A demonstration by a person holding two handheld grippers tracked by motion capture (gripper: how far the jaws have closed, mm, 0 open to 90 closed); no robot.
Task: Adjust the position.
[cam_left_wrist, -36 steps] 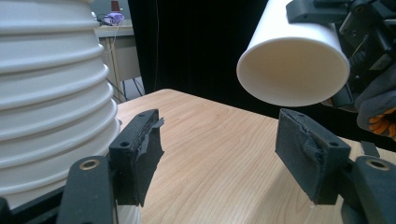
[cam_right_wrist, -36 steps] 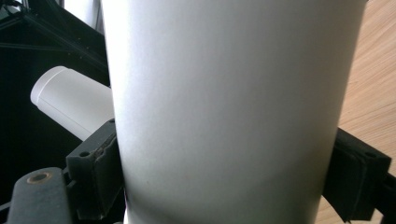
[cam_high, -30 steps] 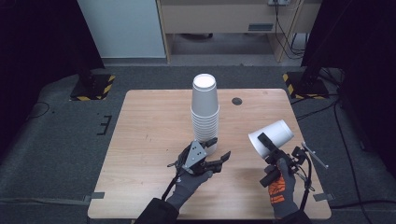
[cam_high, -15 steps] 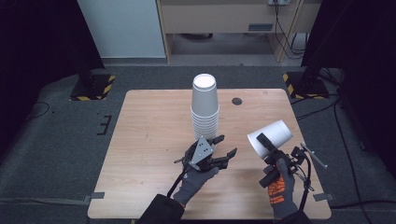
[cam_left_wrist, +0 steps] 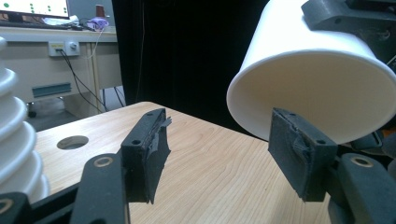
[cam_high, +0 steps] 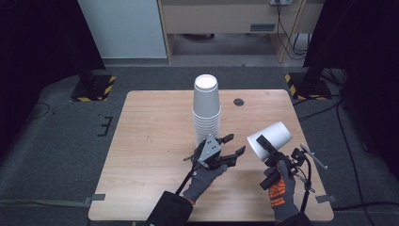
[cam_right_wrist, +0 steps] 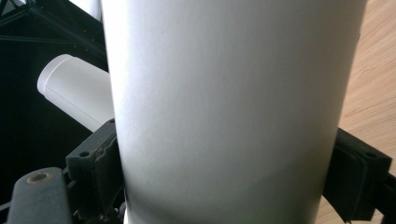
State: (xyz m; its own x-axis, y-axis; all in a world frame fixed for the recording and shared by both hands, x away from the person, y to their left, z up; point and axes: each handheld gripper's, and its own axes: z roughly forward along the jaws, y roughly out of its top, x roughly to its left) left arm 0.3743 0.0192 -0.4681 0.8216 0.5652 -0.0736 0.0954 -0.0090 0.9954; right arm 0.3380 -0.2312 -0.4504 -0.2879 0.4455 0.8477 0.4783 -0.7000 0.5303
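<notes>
Right tongs (cam_high: 264, 147) clench the single white paper cup (cam_high: 270, 139), tilted above the wooden tabletop (cam_high: 150, 127) right of the tall white cup stack (cam_high: 206, 110); left tongs (cam_high: 234, 144) released near it; you should close squarely around its rim, don't crush

I see a light wooden table (cam_high: 150, 141) with a round hole (cam_high: 239, 101); a stack of white cups (cam_high: 206, 110) stands on it.

In the right gripper view the held cup (cam_right_wrist: 229, 107) runs past the top and bottom edges, hiding most of the desk (cam_right_wrist: 373, 84). In the left gripper view the cup stack (cam_left_wrist: 16, 140) is cut by the left edge. In the high view the left gripper (cam_high: 230, 150) hides the stack's foot.
</notes>
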